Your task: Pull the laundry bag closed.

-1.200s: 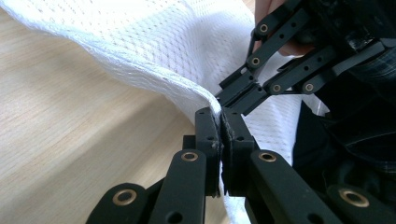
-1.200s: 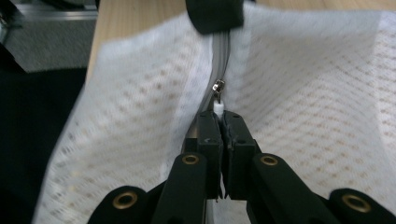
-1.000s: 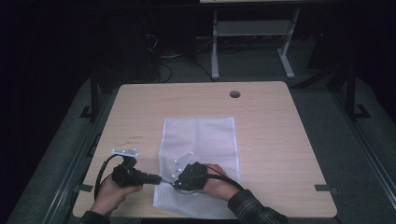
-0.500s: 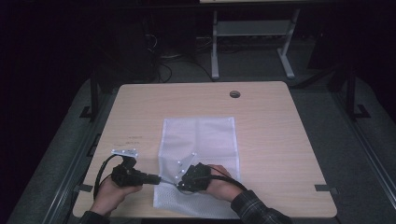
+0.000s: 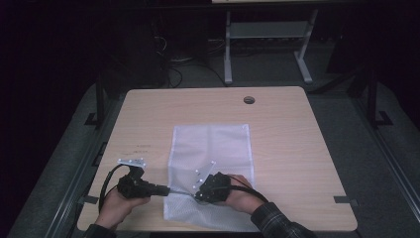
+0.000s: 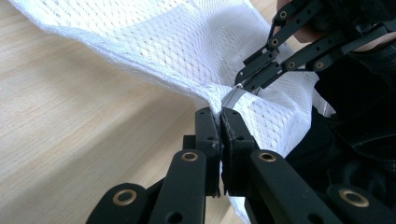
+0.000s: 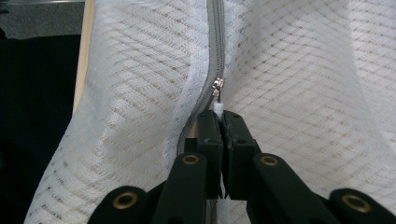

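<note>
On table [image 5: 297, 148], left claw [image 6: 221, 114] pinches mesh bag [image 5: 213, 148]; right claw [image 7: 220, 114] clamps zipper pull [image 7: 217, 105]

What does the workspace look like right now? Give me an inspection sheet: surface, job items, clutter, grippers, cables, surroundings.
Surface: light wooden table, round grommet hole near the far edge.
Job items: white mesh bag lying flat mid-table, near end lifted; grey zipper with white pull tab.
Clutter: nothing seen.
Grippers: left gripper shut on the mesh bag's edge; right gripper shut on the pull tab. Both work at the bag's near end.
Cables: black cable loops from the left gripper; another trails over the person's right hand.
Surroundings: dark floor, grey metal stand and loose wires behind the table.
</note>
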Tool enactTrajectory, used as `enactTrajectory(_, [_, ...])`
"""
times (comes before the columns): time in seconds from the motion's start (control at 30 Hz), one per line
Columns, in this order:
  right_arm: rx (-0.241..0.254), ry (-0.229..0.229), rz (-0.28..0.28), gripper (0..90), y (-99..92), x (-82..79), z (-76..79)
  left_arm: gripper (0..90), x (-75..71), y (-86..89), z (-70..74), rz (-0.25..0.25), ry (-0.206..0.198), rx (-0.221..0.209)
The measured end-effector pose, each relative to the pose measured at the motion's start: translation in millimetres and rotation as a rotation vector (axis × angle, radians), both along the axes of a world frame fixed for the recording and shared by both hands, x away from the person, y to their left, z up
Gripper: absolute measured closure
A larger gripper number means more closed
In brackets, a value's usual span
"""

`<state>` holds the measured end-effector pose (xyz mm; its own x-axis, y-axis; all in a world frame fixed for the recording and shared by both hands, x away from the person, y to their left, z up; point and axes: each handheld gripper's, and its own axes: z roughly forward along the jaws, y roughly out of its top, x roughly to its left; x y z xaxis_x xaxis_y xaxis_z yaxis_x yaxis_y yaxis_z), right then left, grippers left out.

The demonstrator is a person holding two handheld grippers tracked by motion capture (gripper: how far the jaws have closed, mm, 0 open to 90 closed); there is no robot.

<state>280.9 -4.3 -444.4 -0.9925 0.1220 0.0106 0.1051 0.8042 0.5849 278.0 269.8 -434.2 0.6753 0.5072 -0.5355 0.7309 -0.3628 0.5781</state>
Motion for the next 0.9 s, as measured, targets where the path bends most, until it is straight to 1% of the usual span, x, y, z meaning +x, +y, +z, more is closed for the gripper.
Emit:
enactTrajectory(0.1, [0.001, -0.001, -0.003, 86.9, -1.4, -0.2, 0.1, 86.8, 0.0, -0.8, 0.0, 0.001, 0.0, 0.008])
enactTrajectory(0.23, [-0.005, -0.001, -0.008, 86.9, -5.0, -0.4, 0.0, 86.8, 0.4, 1.7, -0.3, 0.008, -0.001, 0.004])
enactTrajectory(0.5, [-0.009, 0.001, -0.01, 86.9, -9.6, -1.0, 1.3, 86.8, 0.5, -0.6, -0.1, 0.003, 0.001, 0.006])
enactTrajectory(0.57, [-0.005, 0.002, -0.011, 86.9, -10.4, -0.9, 1.1, 86.8, 0.4, -0.4, -0.3, 0.004, 0.003, 0.0])
enactTrajectory(0.73, [-0.006, 0.002, -0.009, 86.9, -11.5, -1.3, 1.5, 86.8, 0.6, -1.3, -0.2, -0.001, -0.001, 0.007])
enactTrajectory(0.8, [-0.018, 0.0, -0.01, 86.9, -12.6, -1.4, 1.2, 86.8, 0.6, 0.2, 0.1, 0.007, -0.003, 0.009])
enactTrajectory(0.9, [-0.02, 0.004, -0.018, 86.9, -17.2, -1.0, 0.5, 86.8, 0.7, 2.1, -0.4, 0.011, 0.0, 0.005])
